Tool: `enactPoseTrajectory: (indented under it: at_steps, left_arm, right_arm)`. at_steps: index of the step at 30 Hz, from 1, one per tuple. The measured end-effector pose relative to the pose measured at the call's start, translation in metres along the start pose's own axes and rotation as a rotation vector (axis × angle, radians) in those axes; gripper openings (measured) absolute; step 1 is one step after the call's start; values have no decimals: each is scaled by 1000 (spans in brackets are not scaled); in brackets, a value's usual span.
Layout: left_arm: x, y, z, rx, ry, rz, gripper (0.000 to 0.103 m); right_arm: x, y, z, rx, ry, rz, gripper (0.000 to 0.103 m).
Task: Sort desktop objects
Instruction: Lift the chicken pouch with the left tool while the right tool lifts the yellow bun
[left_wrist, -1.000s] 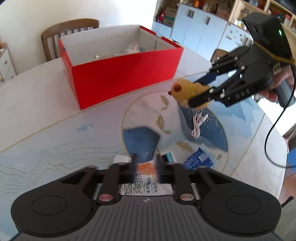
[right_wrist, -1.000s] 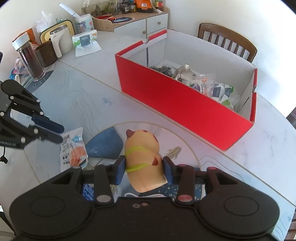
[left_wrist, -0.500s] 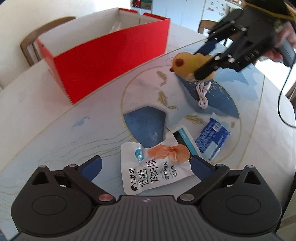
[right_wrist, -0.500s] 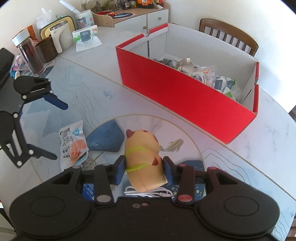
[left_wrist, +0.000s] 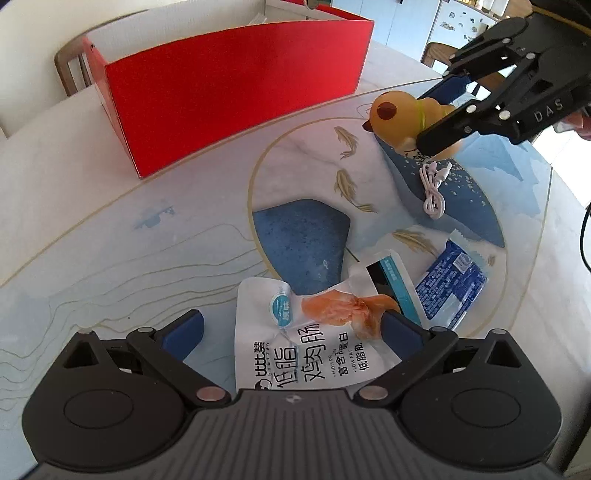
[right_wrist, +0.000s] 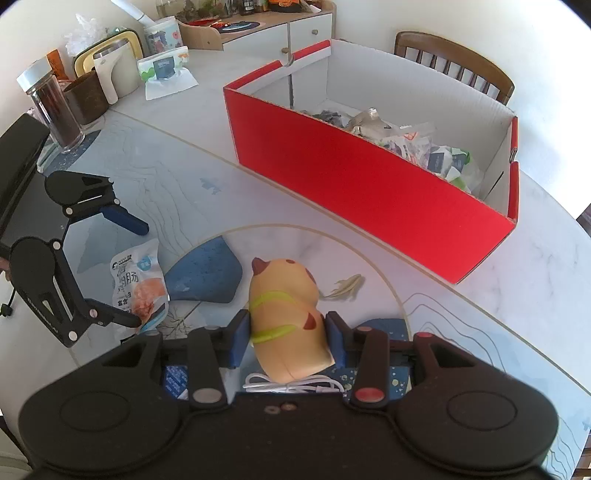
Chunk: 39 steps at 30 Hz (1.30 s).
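Fingers of left gripper (left_wrist: 291, 325) spread around snack pouch (left_wrist: 310, 339); right gripper (right_wrist: 288, 338) clamps toy (right_wrist: 286, 317).

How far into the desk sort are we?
Partway. Done: the red box already holds a pile of packets. In hand: the right gripper is shut on the yellow toy, not yet at the box; the left gripper is open around the sausage packet. Left on the table: white cable, blue wrapper, teal-edged packet.
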<state>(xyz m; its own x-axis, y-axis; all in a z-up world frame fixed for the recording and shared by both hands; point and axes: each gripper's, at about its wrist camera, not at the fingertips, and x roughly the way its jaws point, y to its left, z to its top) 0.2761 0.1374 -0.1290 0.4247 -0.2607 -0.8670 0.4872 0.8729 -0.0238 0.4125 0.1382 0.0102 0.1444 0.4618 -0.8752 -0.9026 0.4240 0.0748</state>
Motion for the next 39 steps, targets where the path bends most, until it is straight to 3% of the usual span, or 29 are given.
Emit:
enactPoseTrajectory:
  at_steps: [5,11,29,39]
  left_arm:
    - [0,-5,-4,11,-8,31,101]
    - [-6,-12,-6,23,-31,24,74]
    - [-34,0,-1,-87,-81,-2,72]
    - [-62,3,36,-97,-144,41,72]
  right_arm:
    - [2,-1,0,2,4,0,43]
    - [4,-1,0,3,10,-2,43]
    - [-11,-3,1,-5,-12,-15,43]
    - [-28,-7,11,-9,-51,-23,43]
